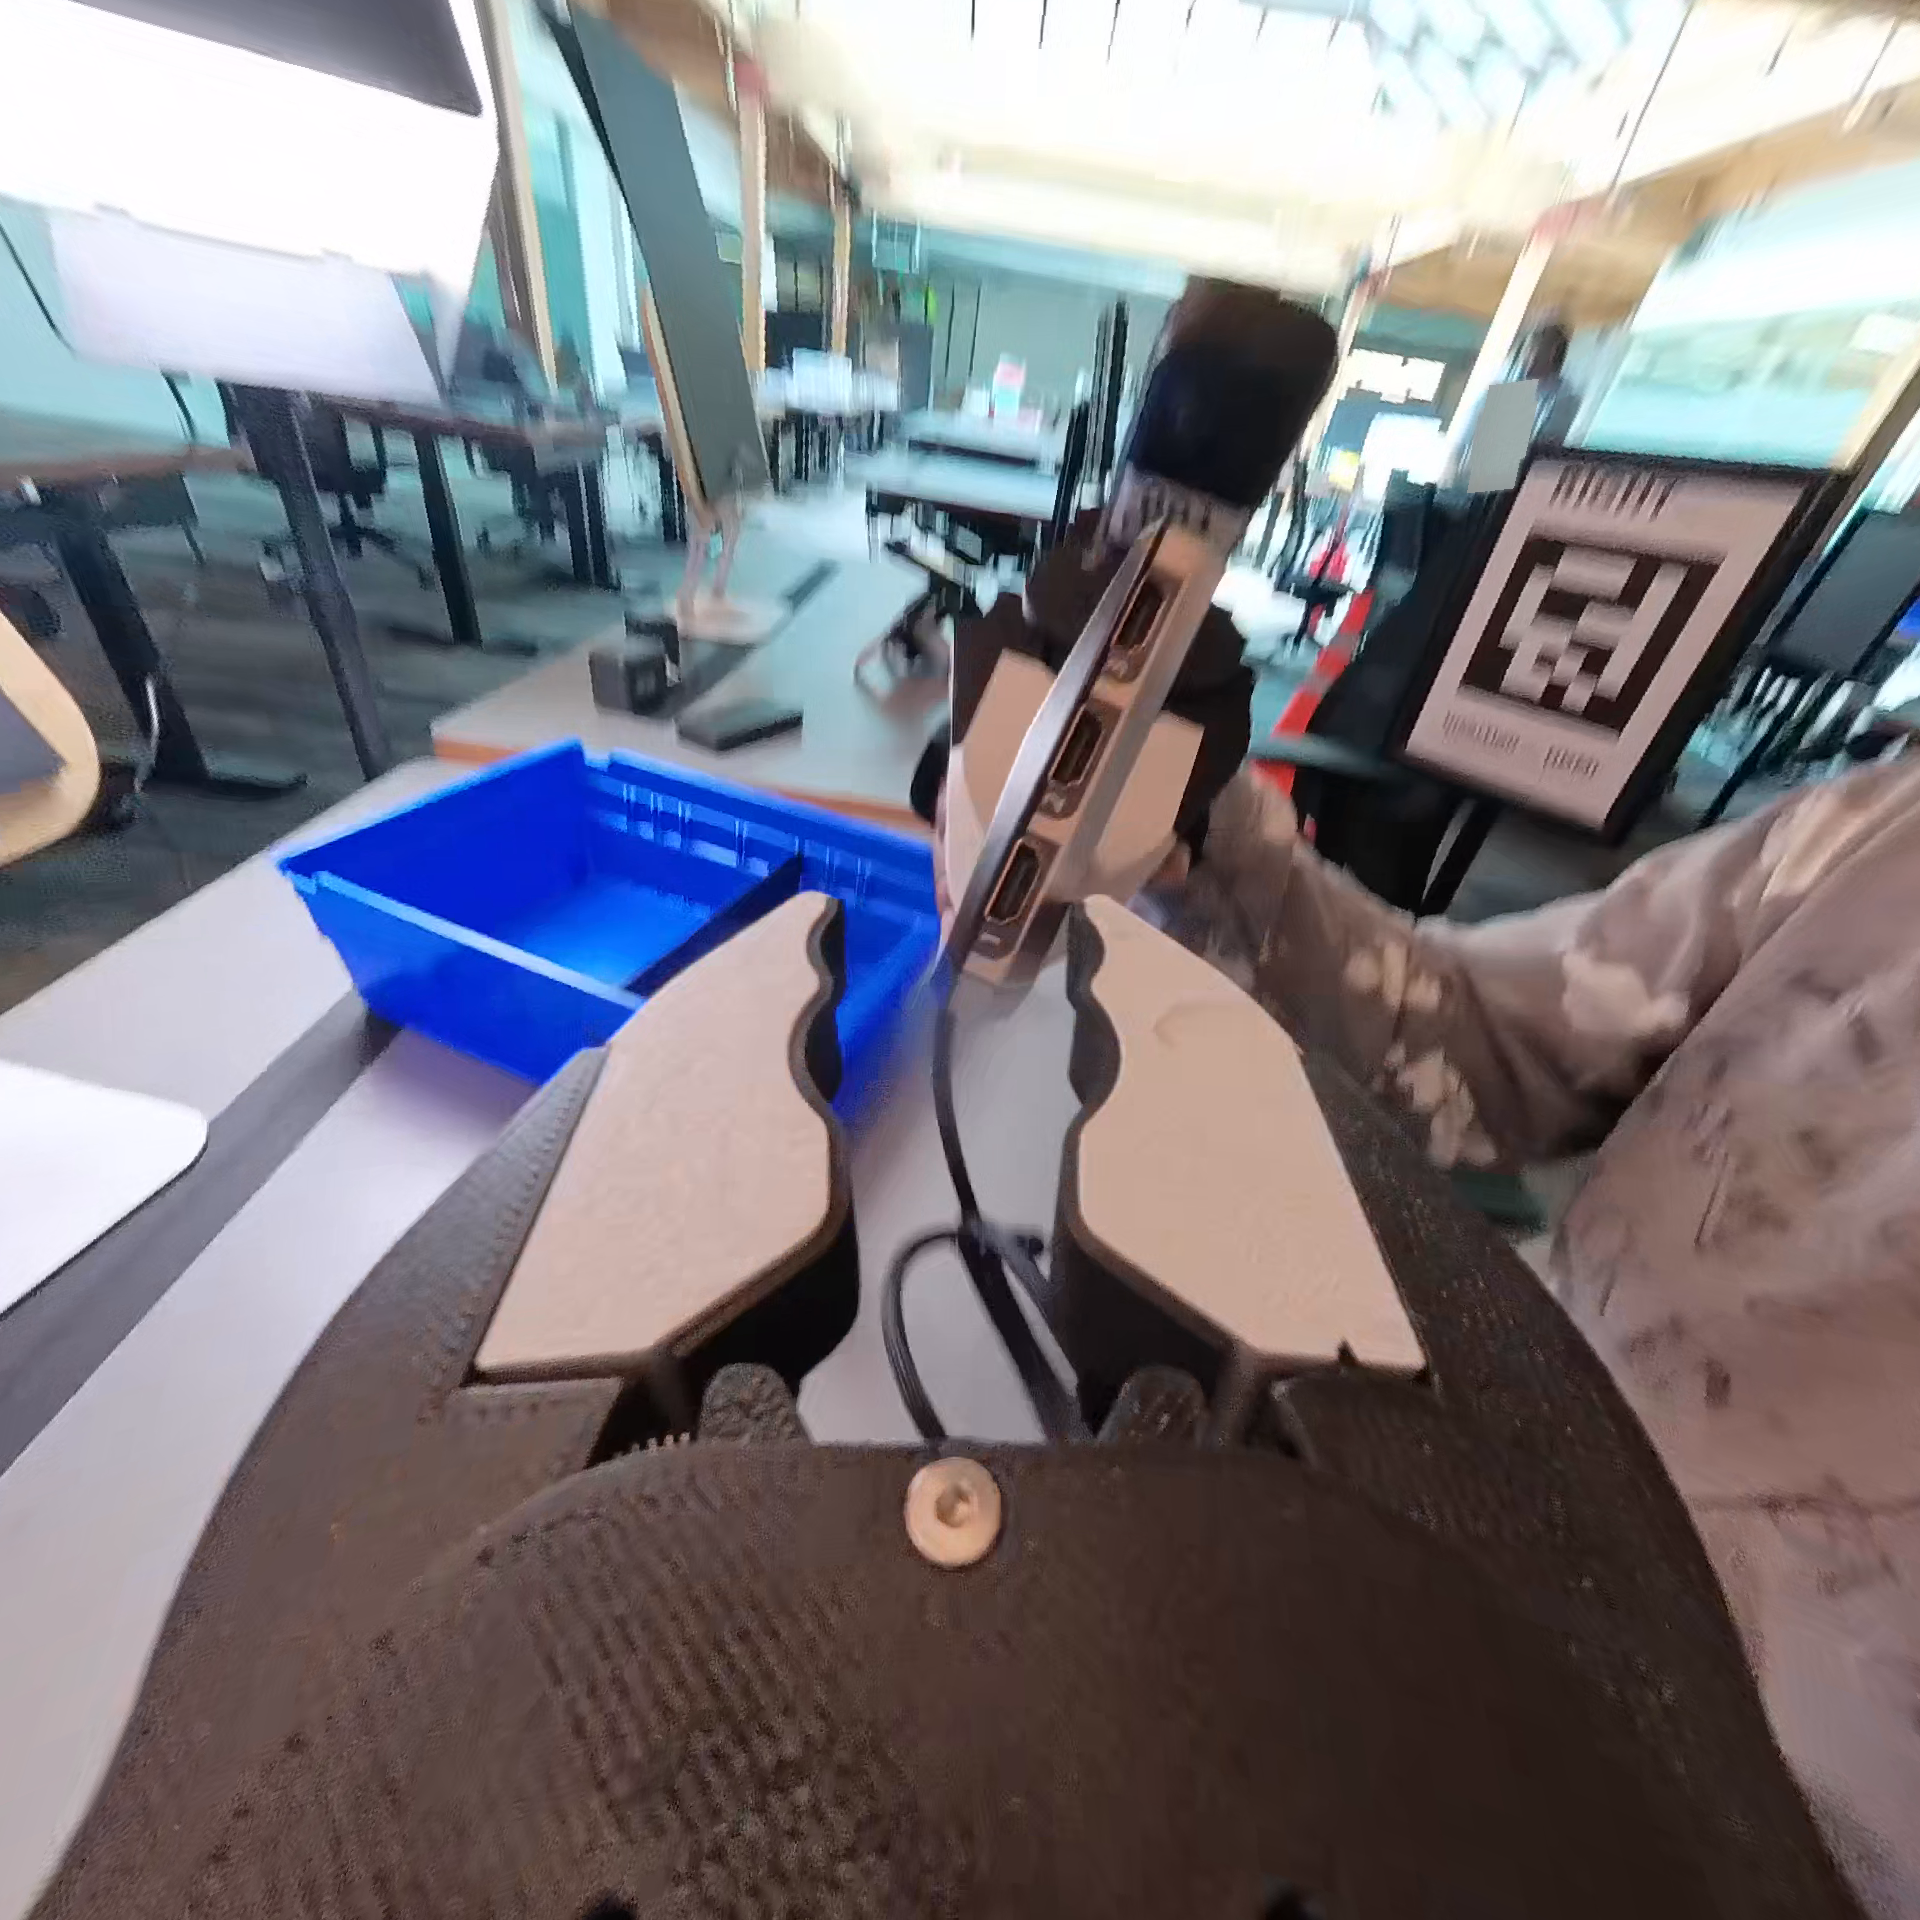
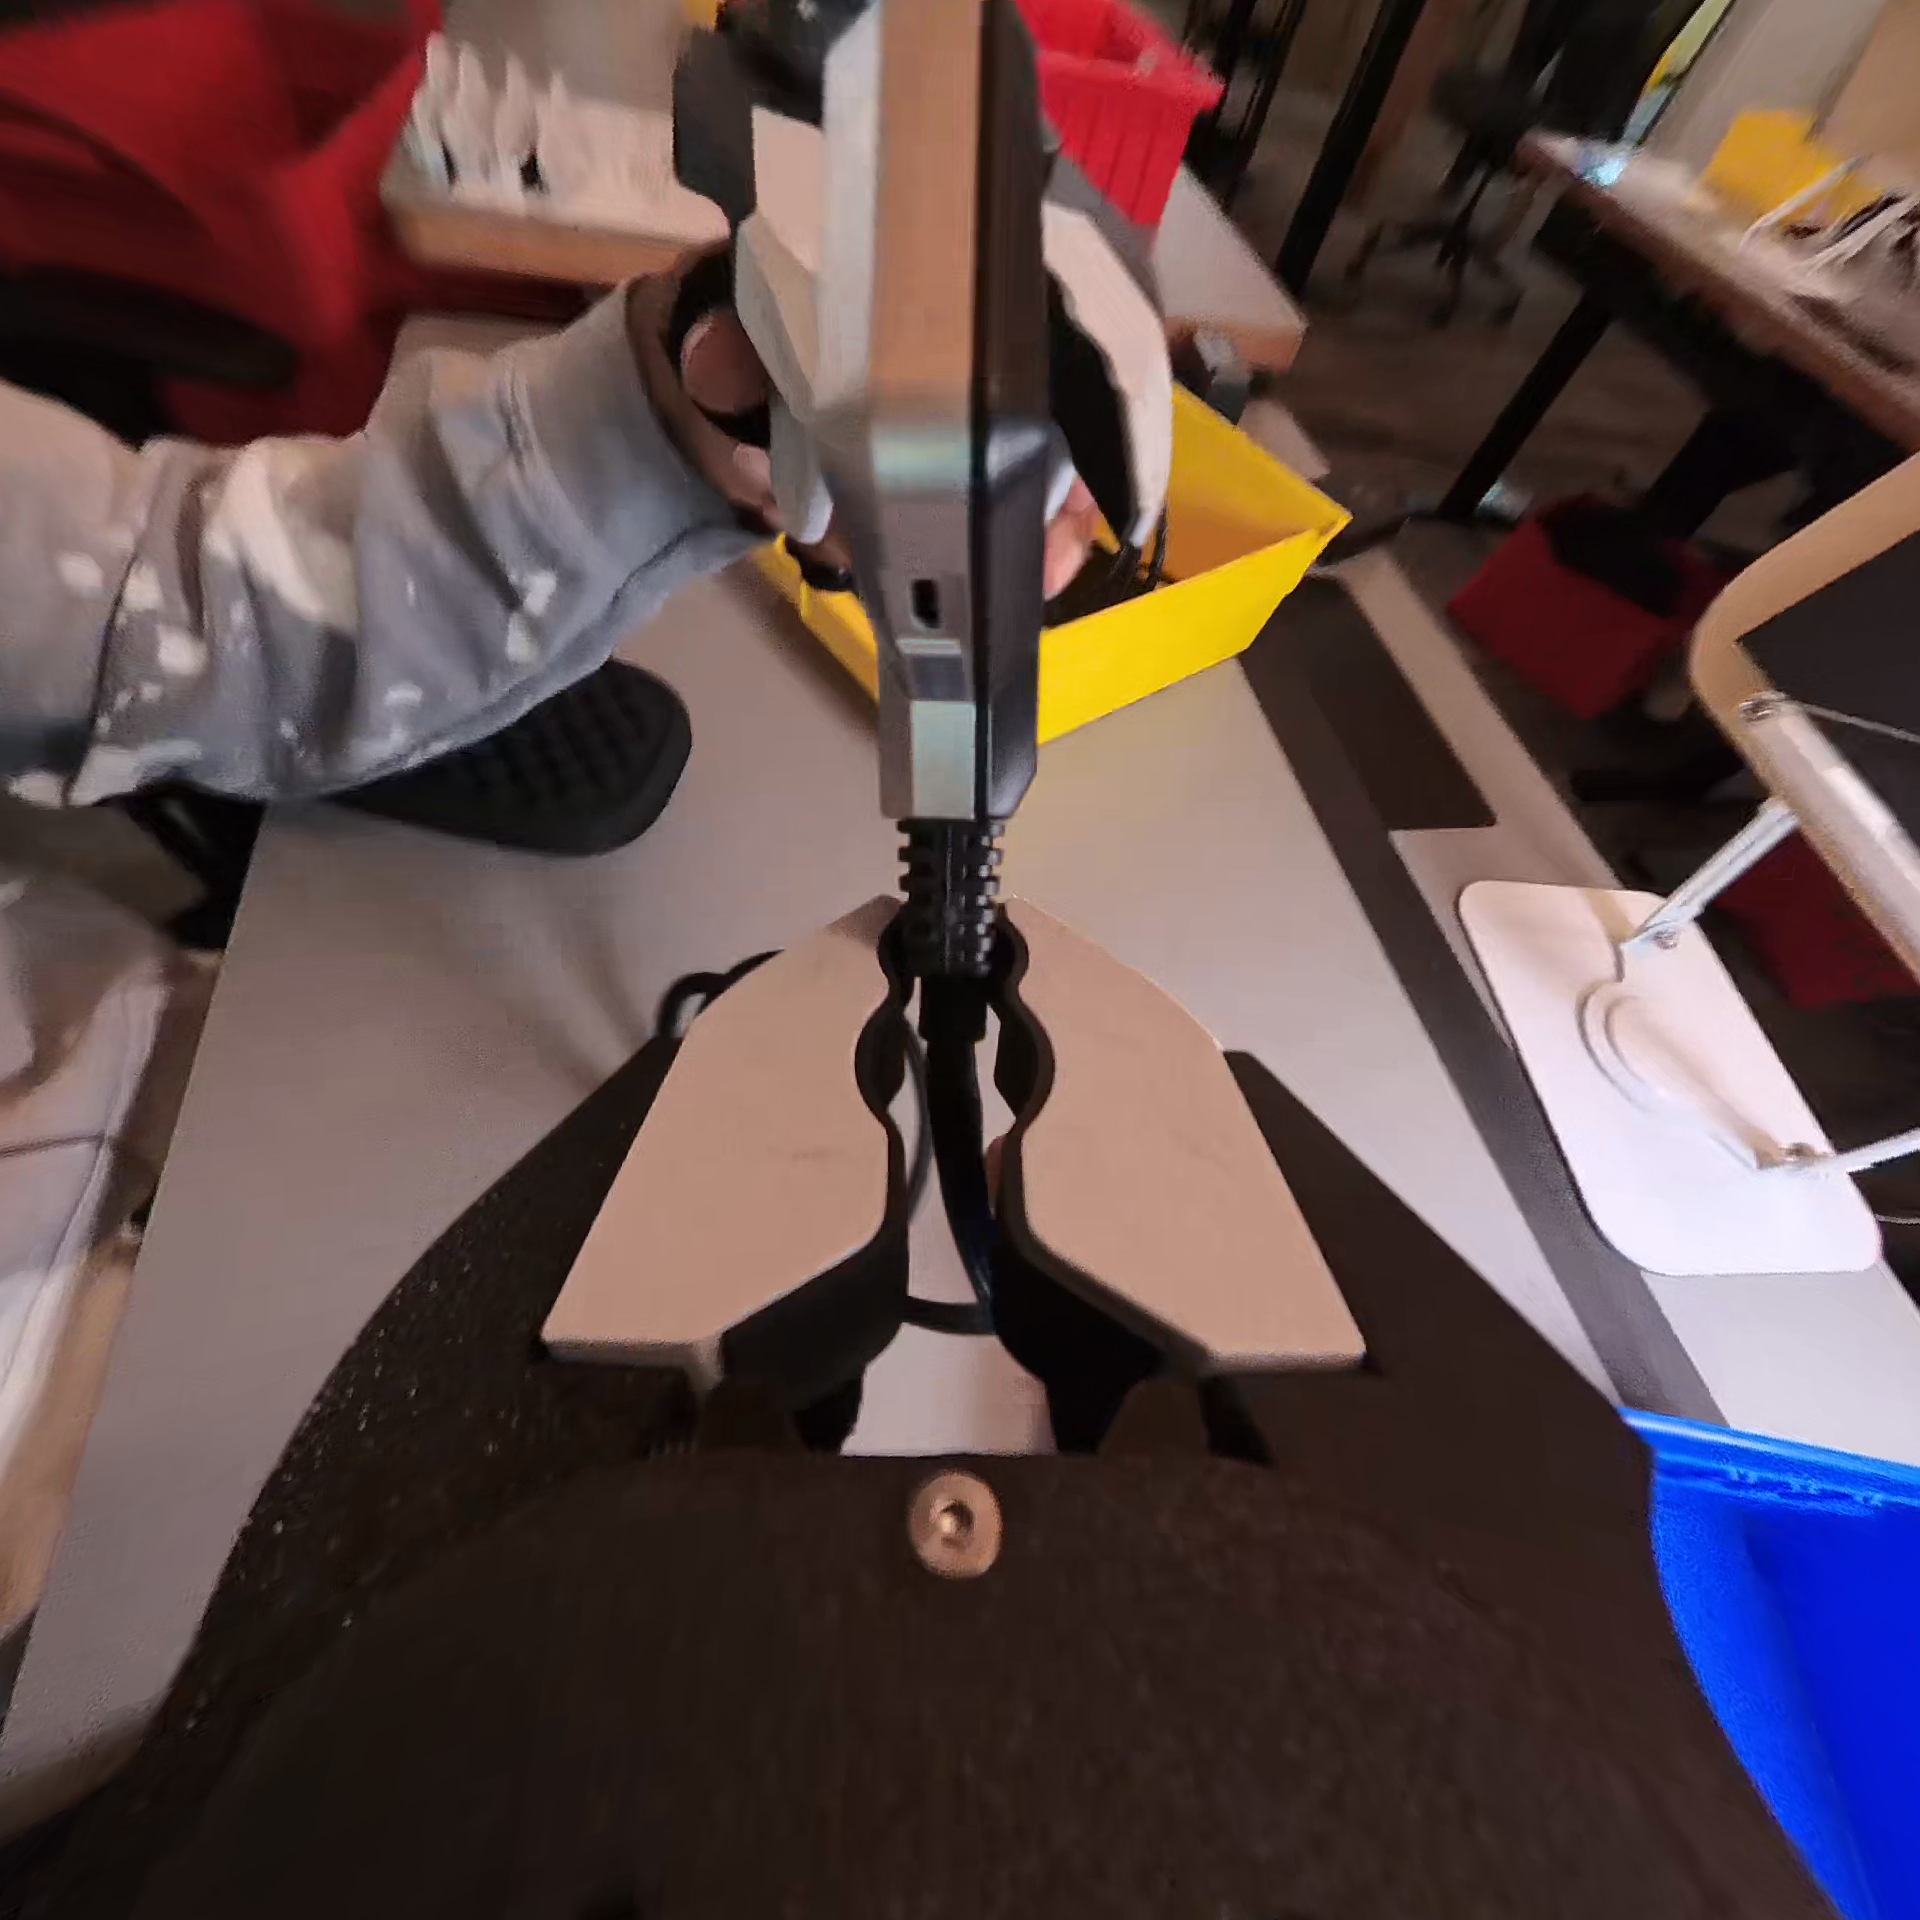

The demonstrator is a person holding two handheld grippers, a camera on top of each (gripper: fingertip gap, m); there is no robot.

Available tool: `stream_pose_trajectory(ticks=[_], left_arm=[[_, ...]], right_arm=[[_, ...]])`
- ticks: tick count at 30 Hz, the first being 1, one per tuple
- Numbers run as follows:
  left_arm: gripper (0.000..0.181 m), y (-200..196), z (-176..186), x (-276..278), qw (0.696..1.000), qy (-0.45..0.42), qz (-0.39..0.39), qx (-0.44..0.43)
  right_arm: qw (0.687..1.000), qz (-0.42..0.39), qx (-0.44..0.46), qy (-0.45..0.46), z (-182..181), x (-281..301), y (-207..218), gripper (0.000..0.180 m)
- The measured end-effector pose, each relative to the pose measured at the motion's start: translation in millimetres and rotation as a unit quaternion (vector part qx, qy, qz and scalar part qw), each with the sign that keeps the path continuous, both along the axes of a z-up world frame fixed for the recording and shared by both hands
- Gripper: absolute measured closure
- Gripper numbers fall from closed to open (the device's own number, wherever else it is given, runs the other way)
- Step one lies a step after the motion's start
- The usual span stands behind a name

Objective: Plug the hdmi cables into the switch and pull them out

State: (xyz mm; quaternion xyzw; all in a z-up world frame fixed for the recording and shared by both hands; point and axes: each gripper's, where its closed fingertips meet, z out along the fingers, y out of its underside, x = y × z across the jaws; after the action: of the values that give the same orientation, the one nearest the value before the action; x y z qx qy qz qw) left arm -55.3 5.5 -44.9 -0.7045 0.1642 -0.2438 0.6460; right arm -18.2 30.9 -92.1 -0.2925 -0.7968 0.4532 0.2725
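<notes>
1. your left gripper (image 1: 956,920) has its fingers apart and grips nothing. the lower end of the switch (image 1: 1081,665) sits just ahead of its tips, and the black cable (image 1: 951,1122) drops between the fingers without touching them.
2. your right gripper (image 2: 948,920) is closed on that cable's ribbed boot, right where it leaves the end of the switch.
3. the switch is held up off the table (image 2: 416,1039), on edge, with its long axis running straight away from both cameras. a farther gripper (image 1: 1070,769) pinches it mid-body (each wrist view shows such a gripper, so i can't tell which of yours that really is).
4. the three ports (image 1: 1075,743) face the left wrist view and all look empty, so plugging in seems not yet started.
5. the next move turns on this: the ports open sideways, across the switch's long axis, and toward the left side. a plug must come in square to that face, and the free left gripper is the nearer one to bring it.
6. dark leads seem to lie in the yellow bin (image 2: 1195,623), though blur hides them. the blue bin (image 1: 468,935) shows nothing inside.
</notes>
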Motion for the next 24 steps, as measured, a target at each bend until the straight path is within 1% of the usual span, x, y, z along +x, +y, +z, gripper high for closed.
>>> stream_pose_trajectory(ticks=[2, 4, 6, 8, 11, 13, 14, 16, 17, 19, 20, 22, 24], left_arm=[[0.129, 2.6, -20.0, 12.1, 0.998, 0.050, -0.016, -0.037], [0.141, 7.3, -28.9, 25.4, 0.995, 0.086, -0.027, -0.044], [0.154, 9.8, -36.8, 31.9, 0.990, 0.127, -0.028, -0.053], [0.156, 12.8, -37.2, 26.0, 0.988, 0.145, -0.001, -0.051], [0.158, 16.0, -21.3, 2.6, 0.995, 0.080, 0.049, -0.033], [0.158, 15.0, -14.5, -21.8, 0.995, 0.033, 0.087, -0.017], [0.158, 13.9, -11.5, -33.8, 0.995, -0.001, 0.101, -0.009], [0.158, 12.6, -6.5, -58.7, 0.989, -0.081, 0.123, 0.012], [0.158, 12.5, -5.7, -70.8, 0.984, -0.118, 0.135, 0.023], [0.158, 12.7, -7.0, -87.2, 0.972, -0.185, 0.142, 0.041], [0.158, 12.3, -5.1, -91.9, 0.964, -0.219, 0.139, 0.054], [0.158, 11.2, 0.6, -91.8, 0.954, -0.263, 0.124, 0.074], [0.158, 10.6, 7.8, -81.2, 0.954, -0.263, 0.109, 0.091]], right_arm=[[0.999, 0.022, 0.014, -0.040, -15.9, 2.3, -8.3, 0.168], [0.996, 0.022, 0.044, -0.072, -34.2, -1.7, -10.9, 0.168], [0.995, 0.020, 0.053, -0.080, -43.9, -7.4, -11.4, 0.168], [0.998, 0.002, 0.046, -0.054, -40.2, -17.1, -6.7, 0.167], [0.997, -0.072, 0.000, 0.030, -4.6, -33.0, 10.4, 0.159], [0.985, -0.133, -0.053, 0.099, 30.7, -35.0, 27.9, 0.157], [0.977, -0.146, -0.089, 0.125, 46.9, -32.1, 32.5, 0.158], [0.969, -0.127, -0.159, 0.139, 65.6, -24.1, 26.5, 0.162], [0.969, -0.109, -0.181, 0.124, 65.2, -23.5, 18.2, 0.163], [0.974, -0.084, -0.195, 0.075, 46.3, -33.7, -2.3, 0.162], [0.976, -0.079, -0.197, 0.051, 31.9, -43.5, -12.4, 0.158], [0.972, -0.086, -0.217, 0.023, 6.4, -67.7, -27.7, 0.143], [0.957, -0.089, -0.273, 0.028, 0.9, -84.2, -36.7, 0.129]])
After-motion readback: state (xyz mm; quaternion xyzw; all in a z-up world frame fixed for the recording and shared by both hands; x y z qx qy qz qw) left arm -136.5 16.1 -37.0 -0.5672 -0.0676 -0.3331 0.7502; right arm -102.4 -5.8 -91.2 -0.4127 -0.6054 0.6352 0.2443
